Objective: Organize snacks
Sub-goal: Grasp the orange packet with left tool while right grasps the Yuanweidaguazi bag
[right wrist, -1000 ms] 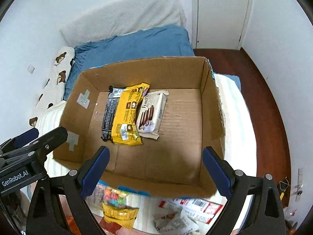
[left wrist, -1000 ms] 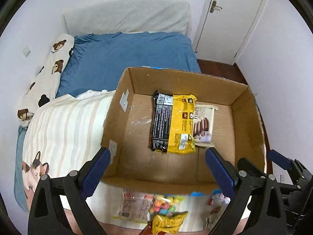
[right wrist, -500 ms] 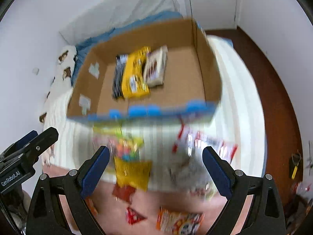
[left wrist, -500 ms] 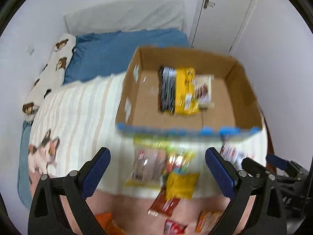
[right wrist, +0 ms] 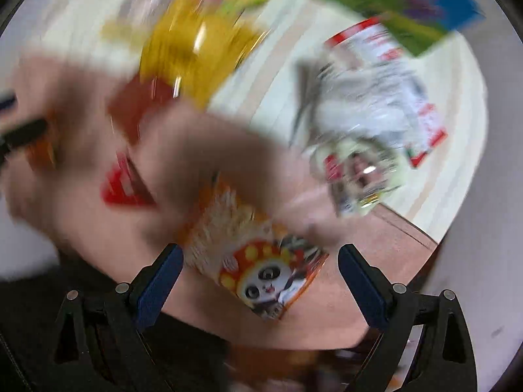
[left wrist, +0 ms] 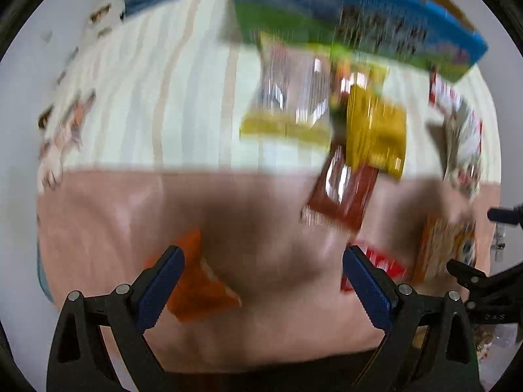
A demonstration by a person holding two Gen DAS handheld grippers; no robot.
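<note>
Both views heavily motion-blurred. Left gripper (left wrist: pixel 261 281) has its jaws spread wide, nothing between them, hanging over the pink blanket (left wrist: pixel 108 215) at the bottom of the frame. Orange snack packet (left wrist: pixel 199 281) lies on the pink blanket just right of the left finger, lower left of centre. Red packet (left wrist: pixel 382 266) sits by the right finger, partly hidden behind it. Panda-print packet (left wrist: pixel 441 245) is at the lower right, near the frame edge. Dark red-brown packet (left wrist: pixel 343 192) lies at centre right, its top tucked under a yellow packet (left wrist: pixel 376 134). Clear bag with yellow bottom strip (left wrist: pixel 291 107) is above centre on the striped cream bedding (left wrist: pixel 157 98). White-and-red wrapper (left wrist: pixel 461 124) at the right edge. Cardboard box (left wrist: pixel 359 23) with blue-and-green printed flap at the top of the frame — contents not visible.

Right gripper (right wrist: pixel 260 281) is also wide apart and empty, with the panda-print packet (right wrist: pixel 258 258) lying between and just beyond its fingers on the pink blanket. Red packet (right wrist: pixel 124 186) at left, yellow packet (right wrist: pixel 193 45) upper left, white-and-red wrapper (right wrist: pixel 385 98) upper right — too smeared for labels.
</note>
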